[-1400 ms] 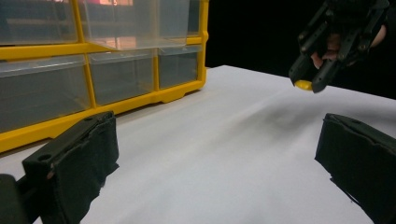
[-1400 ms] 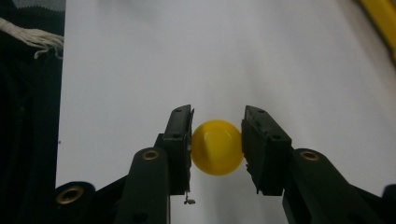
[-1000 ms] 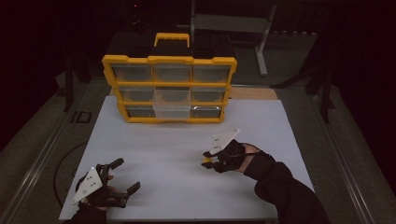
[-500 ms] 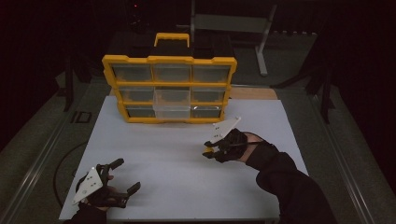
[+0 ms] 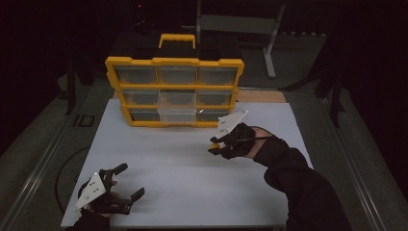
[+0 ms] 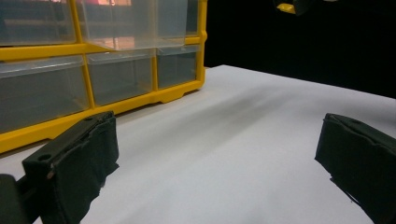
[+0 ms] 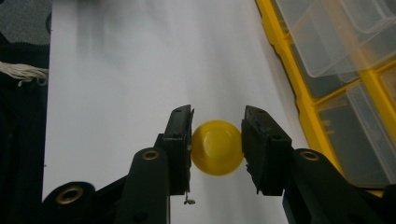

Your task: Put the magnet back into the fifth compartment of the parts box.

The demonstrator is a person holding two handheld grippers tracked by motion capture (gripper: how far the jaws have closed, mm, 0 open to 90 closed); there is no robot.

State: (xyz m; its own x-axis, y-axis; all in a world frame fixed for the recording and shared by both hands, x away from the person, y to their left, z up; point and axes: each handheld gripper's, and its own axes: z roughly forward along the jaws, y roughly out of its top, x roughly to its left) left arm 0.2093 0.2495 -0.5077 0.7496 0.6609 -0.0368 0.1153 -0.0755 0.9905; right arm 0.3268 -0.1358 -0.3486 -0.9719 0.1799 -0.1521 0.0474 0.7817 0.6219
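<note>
My right gripper (image 5: pixel 216 146) is shut on a small yellow ball (image 5: pixel 216 146) and hangs above the white table top, right of centre, a short way in front of the yellow organizer (image 5: pixel 175 91). In the right gripper view the ball (image 7: pixel 217 147) sits squarely between the two black jaws of the gripper (image 7: pixel 217 140). A centre drawer (image 5: pixel 177 114) of the organizer stands pulled out. My left gripper (image 5: pixel 126 183) rests near the front left corner, open and holding nothing. In the left gripper view its fingers (image 6: pixel 79 158) are spread wide over bare white surface.
The organizer has clear drawers in three rows and a handle (image 5: pixel 177 39) on top; it stands at the back edge of the white board (image 5: pixel 183 183). The left gripper view shows its lower drawers (image 6: pixel 93 74) close by. Dark floor and a metal stand (image 5: pixel 269 43) lie beyond.
My right gripper, still shut on the yellow ball, has moved forward and slightly left toward the organizer. The left gripper has stayed in place, open.
</note>
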